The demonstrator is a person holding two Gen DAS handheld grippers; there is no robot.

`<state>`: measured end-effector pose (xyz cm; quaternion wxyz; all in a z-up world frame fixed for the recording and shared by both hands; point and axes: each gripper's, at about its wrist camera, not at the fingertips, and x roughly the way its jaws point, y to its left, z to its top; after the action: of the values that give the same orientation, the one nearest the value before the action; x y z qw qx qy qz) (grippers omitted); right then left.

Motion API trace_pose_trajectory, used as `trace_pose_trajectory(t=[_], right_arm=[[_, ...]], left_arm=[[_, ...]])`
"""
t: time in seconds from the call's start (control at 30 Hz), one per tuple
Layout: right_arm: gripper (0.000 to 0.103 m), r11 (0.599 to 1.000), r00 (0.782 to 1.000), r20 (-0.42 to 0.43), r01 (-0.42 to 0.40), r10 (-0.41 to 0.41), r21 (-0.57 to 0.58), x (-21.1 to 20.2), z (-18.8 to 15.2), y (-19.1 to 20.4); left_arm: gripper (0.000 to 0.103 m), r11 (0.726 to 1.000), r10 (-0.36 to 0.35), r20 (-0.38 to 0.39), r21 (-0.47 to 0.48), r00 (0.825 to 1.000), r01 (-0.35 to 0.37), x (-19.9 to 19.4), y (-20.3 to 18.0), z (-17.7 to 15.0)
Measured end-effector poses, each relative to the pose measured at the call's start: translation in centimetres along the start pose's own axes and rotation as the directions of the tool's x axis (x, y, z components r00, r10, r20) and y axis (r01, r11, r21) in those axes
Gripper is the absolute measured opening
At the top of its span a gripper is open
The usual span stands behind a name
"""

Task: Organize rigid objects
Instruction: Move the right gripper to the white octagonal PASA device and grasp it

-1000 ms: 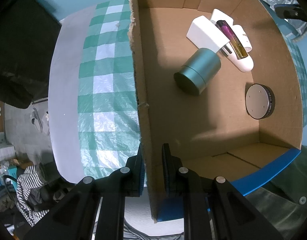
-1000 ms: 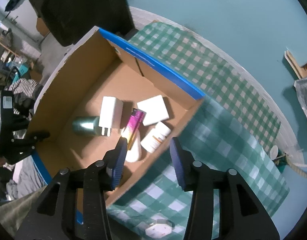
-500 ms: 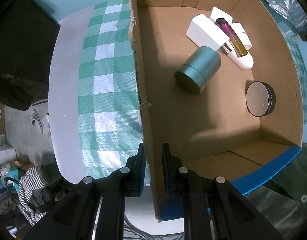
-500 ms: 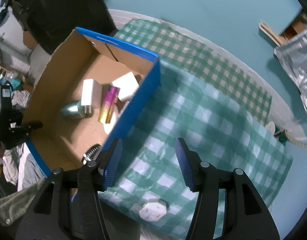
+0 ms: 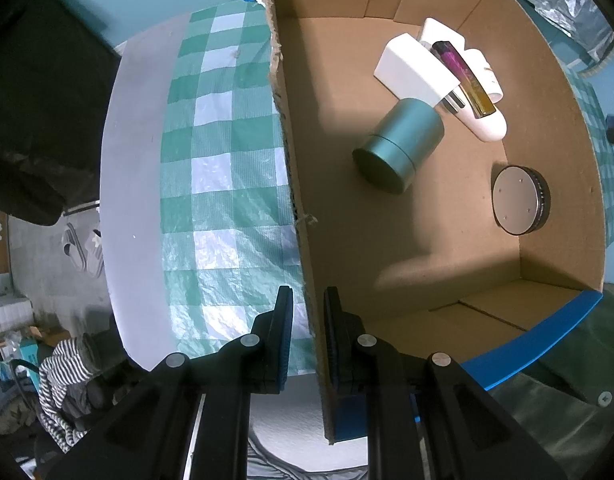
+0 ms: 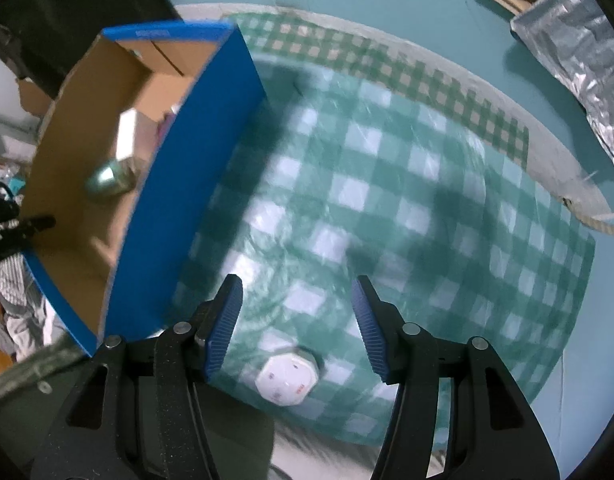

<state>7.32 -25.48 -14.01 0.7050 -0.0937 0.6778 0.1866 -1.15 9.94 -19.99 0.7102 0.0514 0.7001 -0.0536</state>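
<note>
Covering most of both views, a green-and-white checked cloth (image 6: 387, 200) lies over a pale round table (image 5: 127, 200), with teal floor beyond. Next in size, an open cardboard box (image 5: 407, 240) with blue outer walls sits on the cloth; in the right wrist view its tall blue side (image 6: 179, 200) rises at nine o'clock, standing between that gripper and the box's contents. A crinkled silver foil sheet (image 6: 579, 64) lies at two o'clock on the floor. Inside the box, seen from the left wrist, a teal metal canister (image 5: 399, 144) lies on its side near the centre; touching it at one o'clock is a white plug adapter (image 5: 415, 68), beside a white bottle (image 5: 489, 126) with a pink-and-yellow lighter (image 5: 463, 78) resting on top. A round dark tin (image 5: 519, 200) with a silver face lies apart at three o'clock. The left gripper (image 5: 308, 340) is clamped together on the box's torn cardboard wall at six o'clock. The right gripper (image 6: 297, 328) has its jaws opening with nothing between them, above bare cloth. Just beside its fingertips, at six o'clock, a small white octagonal jar (image 6: 286, 378) rests on the cloth, outside the box.
</note>
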Motion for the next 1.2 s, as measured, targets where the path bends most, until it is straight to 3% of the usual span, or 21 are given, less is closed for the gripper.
trace_pose_trajectory(t=[0.57, 1.0, 1.2], right_arm=[[0.061, 0.998, 0.987, -0.161, -0.014, 0.024, 0.069, 6.7, -7.8, -0.3], [0.062, 0.989, 0.971, -0.228, -0.045, 0.077, 0.143, 9.2, -9.5, -0.2], [0.064, 0.989, 0.966, -0.251, -0.024, 0.06, 0.143, 10.4, -10.3, 0.6]], left_arm=[[0.015, 1.0, 0.002, -0.016, 0.024, 1.0, -0.002, 0.0, -0.4, 0.0], [0.015, 0.999, 0.007, -0.028, 0.035, 1.0, -0.006, 0.0, -1.0, 0.1], [0.015, 0.999, 0.007, -0.033, 0.036, 0.999, -0.006, 0.0, -1.2, 0.1]])
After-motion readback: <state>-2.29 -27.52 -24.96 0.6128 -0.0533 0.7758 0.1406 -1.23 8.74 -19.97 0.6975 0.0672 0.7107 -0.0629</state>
